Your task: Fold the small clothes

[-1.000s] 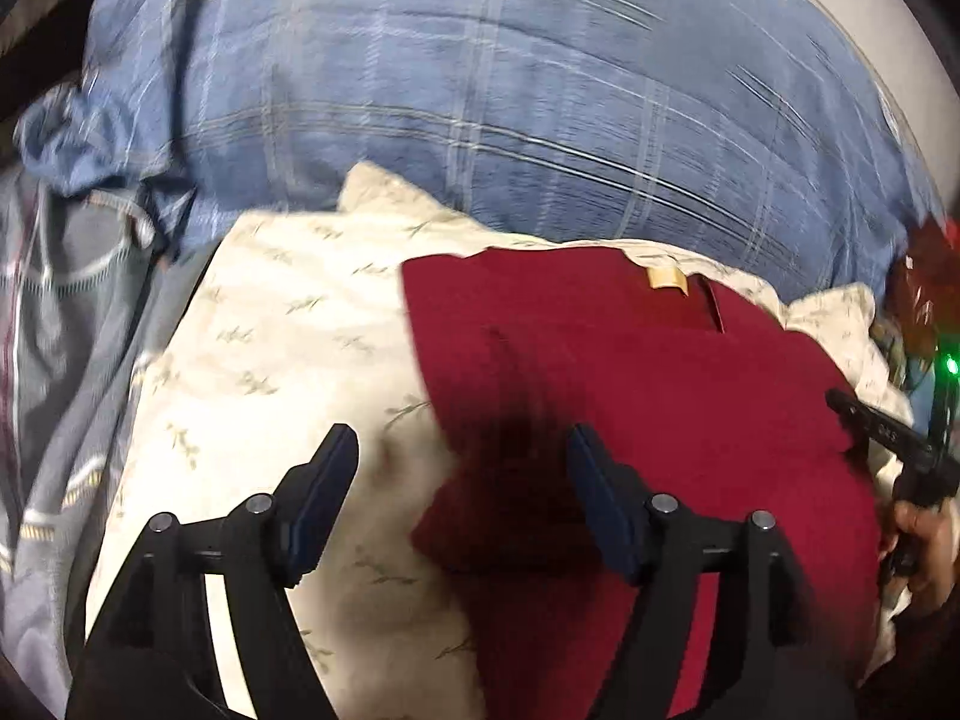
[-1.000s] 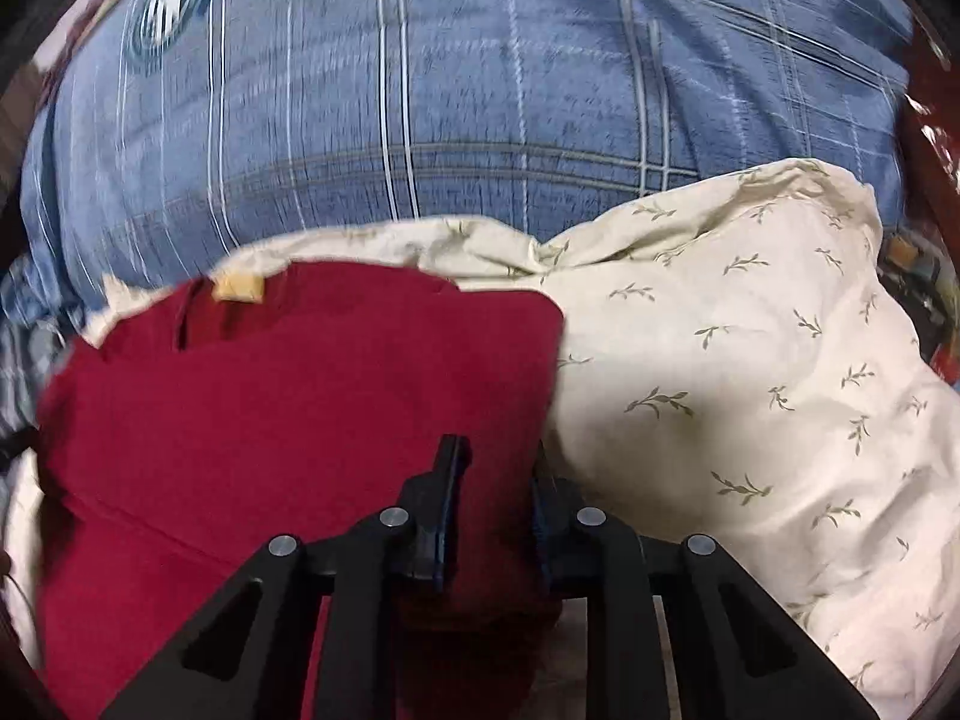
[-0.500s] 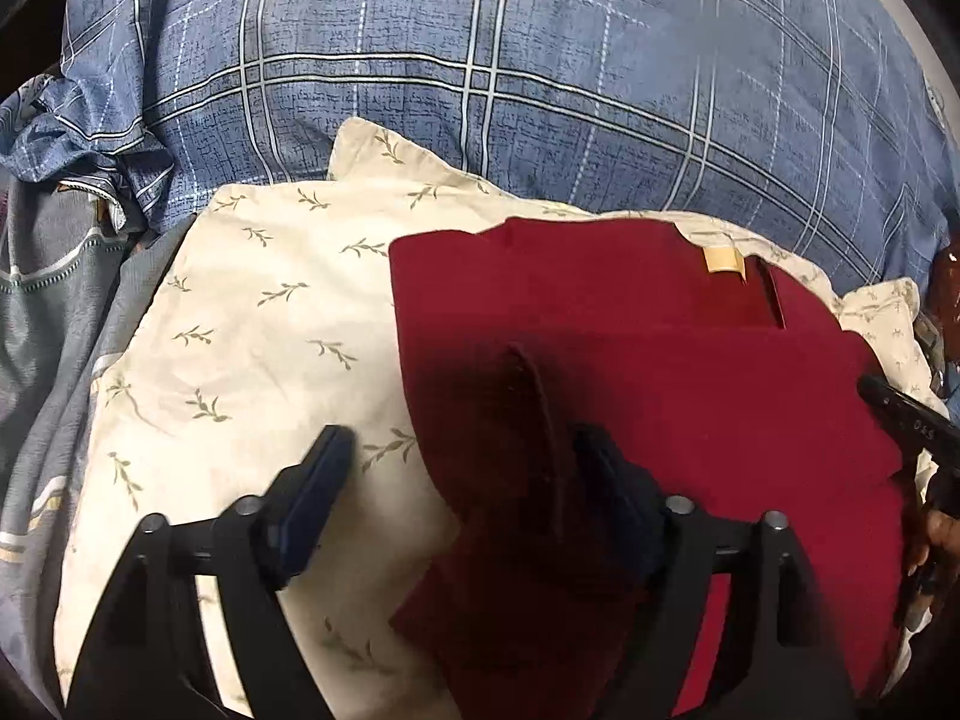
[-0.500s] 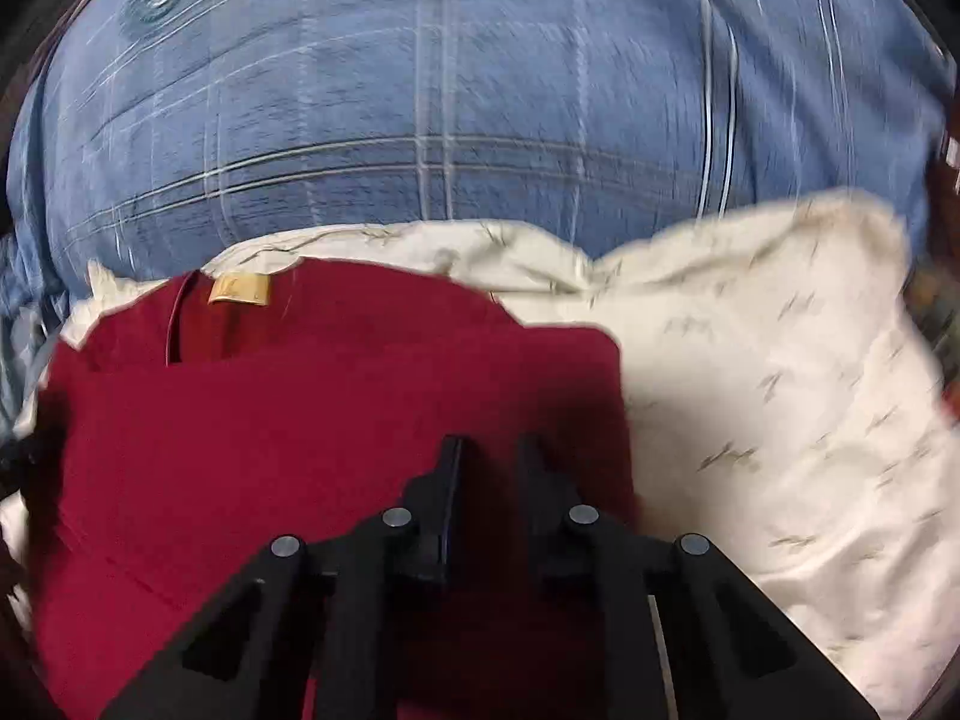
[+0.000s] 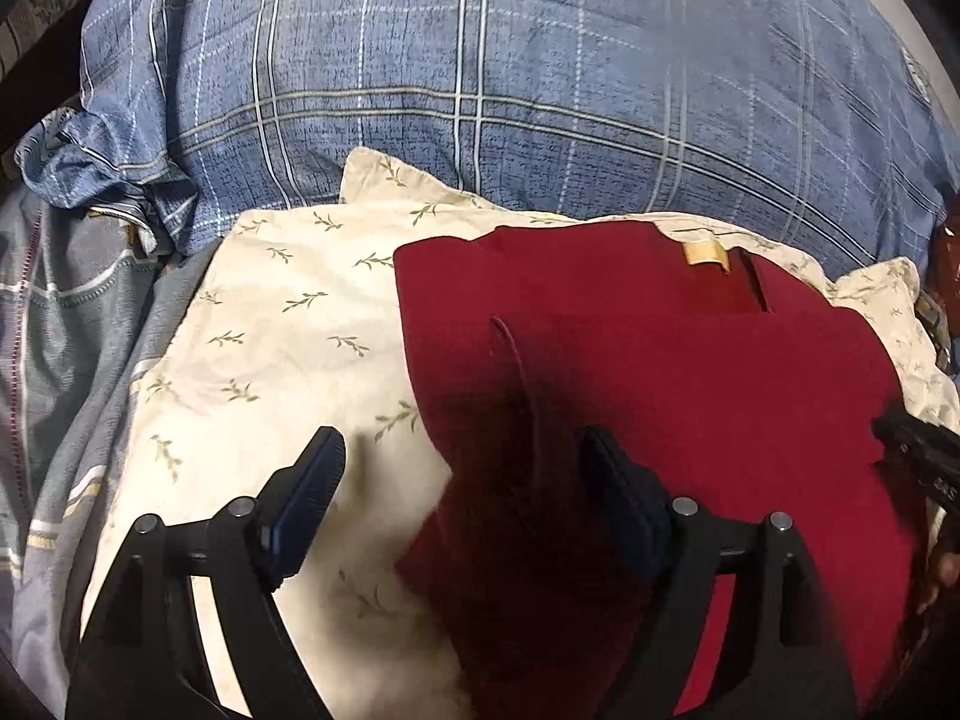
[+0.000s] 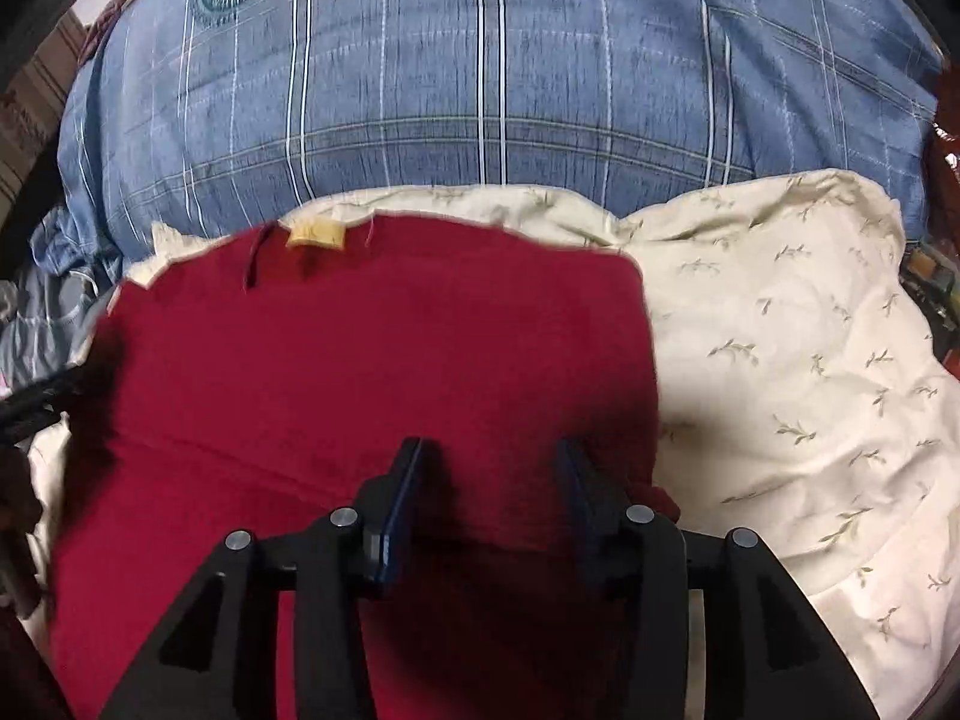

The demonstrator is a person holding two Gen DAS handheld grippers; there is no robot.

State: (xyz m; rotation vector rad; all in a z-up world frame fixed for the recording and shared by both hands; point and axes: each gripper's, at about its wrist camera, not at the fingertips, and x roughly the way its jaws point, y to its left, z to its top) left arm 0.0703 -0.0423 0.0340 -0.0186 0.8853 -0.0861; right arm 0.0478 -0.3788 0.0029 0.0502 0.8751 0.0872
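Left gripper sits low with its jaws spread wide, fingertips at roughly seven and five o'clock of its own view, both pads bare. Right gripper has its jaws parted too, narrower, the fingers pointing toward twelve. Its black tip pokes into the left view at about four o'clock.

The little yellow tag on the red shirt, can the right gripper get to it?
Probably yes. The right gripper is open over the red shirt, and only flat cloth lies between it and the yellow tag.
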